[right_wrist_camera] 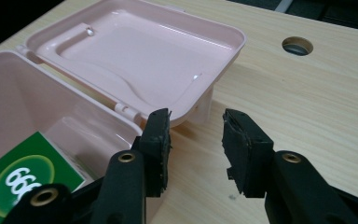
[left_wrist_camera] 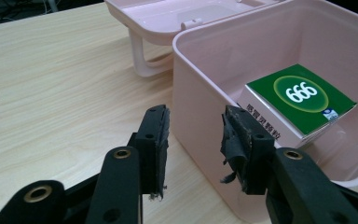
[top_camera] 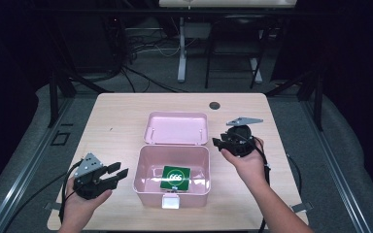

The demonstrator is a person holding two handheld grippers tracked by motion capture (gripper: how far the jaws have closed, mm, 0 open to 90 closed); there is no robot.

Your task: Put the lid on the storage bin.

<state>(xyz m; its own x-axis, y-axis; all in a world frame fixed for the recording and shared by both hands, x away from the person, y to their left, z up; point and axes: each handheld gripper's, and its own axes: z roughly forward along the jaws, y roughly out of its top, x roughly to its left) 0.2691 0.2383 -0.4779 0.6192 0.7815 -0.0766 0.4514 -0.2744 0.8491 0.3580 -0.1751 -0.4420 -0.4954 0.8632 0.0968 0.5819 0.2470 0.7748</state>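
Roughly, by place:
Table [top_camera: 126, 111]: pale wood top, bare on its left and far parts; a round hole [top_camera: 214, 105] sits near the far edge, right of centre.
Box [top_camera: 171, 190]: pink plastic, near the middle of the table, close to the near edge; a white latch [top_camera: 170, 202] hangs on its front wall.
Lid [top_camera: 176, 128]: thrown back flat behind the box, inner side up, joined at the hinge; its handle rests on the table under it.
Carton [top_camera: 175, 177]: lies flat inside the box, toward the front and a little right of centre, with open floor around it on the left and back.
Carton's look: green top with a lighter green oval and white "666"; white side with small dark print, seen in the left gripper view [left_wrist_camera: 297, 101].
Left gripper [top_camera: 118, 175]: held in the left hand [top_camera: 85, 201] just left of the box, apart from it, jaws pointing at the left wall; jaws parted with nothing between them.
Right gripper [top_camera: 218, 142]: held in the right hand [top_camera: 245, 162] right of the hinge, near the lid's right edge; jaws parted and bare, over bare table.
Room left of box: wide bare wood.
Room right of box: narrower strip of wood to the table edge.
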